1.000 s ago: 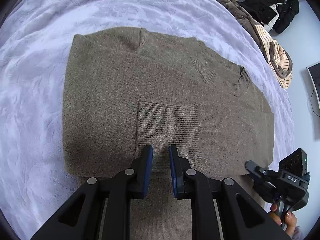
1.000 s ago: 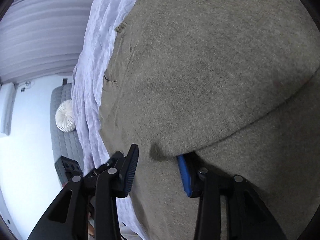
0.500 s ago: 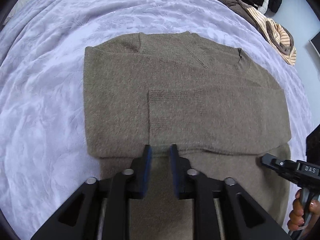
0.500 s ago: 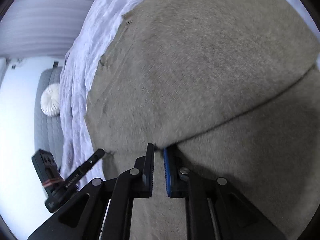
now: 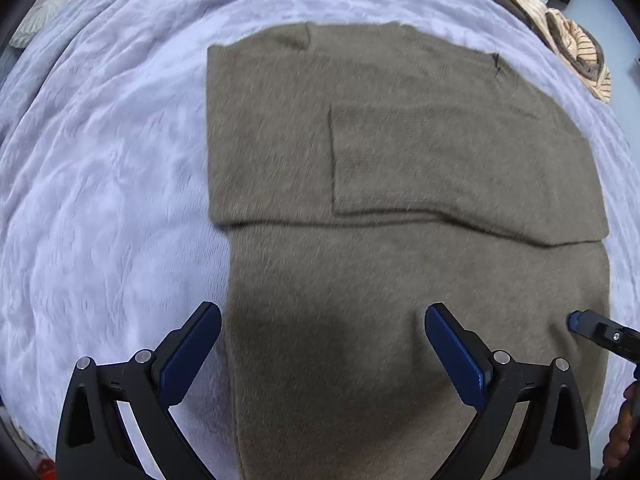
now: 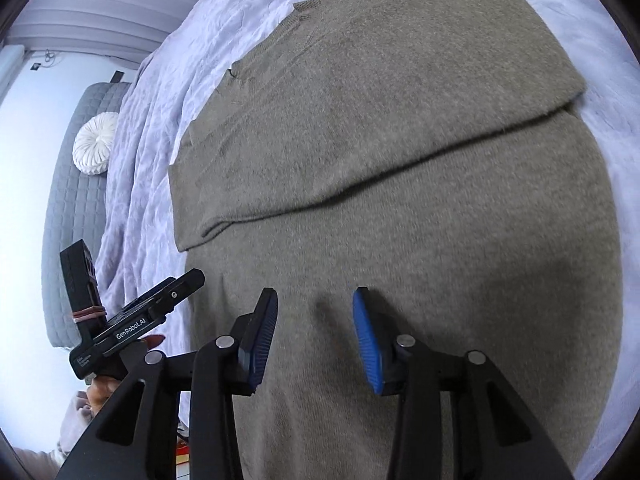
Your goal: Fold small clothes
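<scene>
Blue pads of the left gripper (image 5: 323,344) stood wide apart and still opening, nothing pinched between them; its handles were cut off by the lower frame edge. The right gripper (image 6: 314,334) had its jaws partly apart and opening, empty, hovering over knit fabric. Beneath both lay the olive-brown sweater (image 5: 400,184), flat on the lavender bedspread (image 5: 104,184), its upper part folded down across the body; the hem ran out of view below. Motion blur softened the weave. Beyond, a pile of clothes (image 5: 560,36) at the bed's far edge was cropped by the lens rim, and a white round cushion (image 6: 96,145) rested against a grey quilted headboard (image 6: 66,216).
</scene>
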`<state>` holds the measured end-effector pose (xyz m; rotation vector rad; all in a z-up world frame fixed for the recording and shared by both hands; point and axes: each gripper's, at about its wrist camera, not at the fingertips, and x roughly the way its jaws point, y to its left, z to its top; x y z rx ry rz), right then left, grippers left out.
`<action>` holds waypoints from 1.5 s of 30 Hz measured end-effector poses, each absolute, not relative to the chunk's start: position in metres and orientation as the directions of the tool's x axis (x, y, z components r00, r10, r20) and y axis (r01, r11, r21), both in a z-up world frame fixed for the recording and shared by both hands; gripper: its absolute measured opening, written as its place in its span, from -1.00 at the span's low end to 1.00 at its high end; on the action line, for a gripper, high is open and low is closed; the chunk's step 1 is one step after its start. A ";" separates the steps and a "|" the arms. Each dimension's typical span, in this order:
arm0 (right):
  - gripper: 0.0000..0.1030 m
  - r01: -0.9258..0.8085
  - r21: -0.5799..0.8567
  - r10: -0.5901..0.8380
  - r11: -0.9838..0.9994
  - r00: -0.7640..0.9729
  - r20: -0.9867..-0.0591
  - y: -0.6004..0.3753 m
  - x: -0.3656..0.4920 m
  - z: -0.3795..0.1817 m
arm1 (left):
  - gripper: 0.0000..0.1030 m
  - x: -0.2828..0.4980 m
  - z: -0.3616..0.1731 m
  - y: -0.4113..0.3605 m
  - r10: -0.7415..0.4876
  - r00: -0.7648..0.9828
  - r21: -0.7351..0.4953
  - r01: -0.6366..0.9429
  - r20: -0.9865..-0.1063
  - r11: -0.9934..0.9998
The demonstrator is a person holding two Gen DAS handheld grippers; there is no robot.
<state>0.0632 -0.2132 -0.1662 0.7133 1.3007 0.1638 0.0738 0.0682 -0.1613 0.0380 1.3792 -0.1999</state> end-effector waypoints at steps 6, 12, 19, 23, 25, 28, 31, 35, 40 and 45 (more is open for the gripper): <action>-0.17 0.278 0.549 0.475 0.788 0.292 -0.830 -0.220 0.052 -0.165 | 0.98 0.055 -0.169 0.073 -0.126 0.120 -0.105 0.170 -0.985 0.980; -0.16 0.291 0.544 0.471 0.787 0.288 -0.834 -0.219 0.036 -0.163 | 0.98 0.034 -0.170 0.075 -0.129 0.091 -0.111 0.186 -0.987 0.976; -0.10 0.309 0.538 0.470 0.785 0.269 -0.841 -0.227 0.015 -0.162 | 0.98 0.001 -0.168 0.086 -0.136 0.058 -0.122 0.200 -0.989 0.972; -0.10 0.320 0.525 0.462 0.789 0.253 -0.850 -0.232 0.000 -0.161 | 0.98 -0.016 -0.163 0.095 -0.147 0.052 -0.133 0.216 -0.988 0.967; -0.10 0.328 0.517 0.456 0.791 0.247 -0.855 -0.236 -0.008 -0.161 | 0.98 -0.027 -0.163 0.101 -0.130 0.042 -0.118 0.219 -0.991 0.968; -0.10 0.341 0.513 0.451 0.788 0.247 -0.858 -0.243 -0.025 -0.161 | 0.98 -0.045 -0.162 0.110 -0.143 0.019 -0.135 0.223 -0.989 0.965; -0.10 0.349 0.504 0.449 0.790 0.232 -0.863 -0.251 -0.043 -0.161 | 0.98 -0.070 -0.161 0.118 -0.167 -0.008 -0.164 0.243 -0.986 0.956; -0.10 0.370 0.482 0.425 0.794 0.228 -0.876 -0.265 -0.066 -0.152 | 0.98 -0.104 -0.166 0.123 -0.198 -0.088 -0.214 0.259 -0.976 0.942; -0.10 0.437 0.453 0.396 0.777 0.220 -0.892 -0.290 -0.092 -0.146 | 0.98 -0.151 -0.176 0.124 -0.270 -0.199 -0.317 0.262 -0.942 0.912; -0.10 0.460 0.466 0.453 0.756 0.146 -0.880 -0.298 -0.111 -0.162 | 0.98 -0.173 -0.184 0.119 -0.263 -0.247 -0.329 0.286 -0.933 0.900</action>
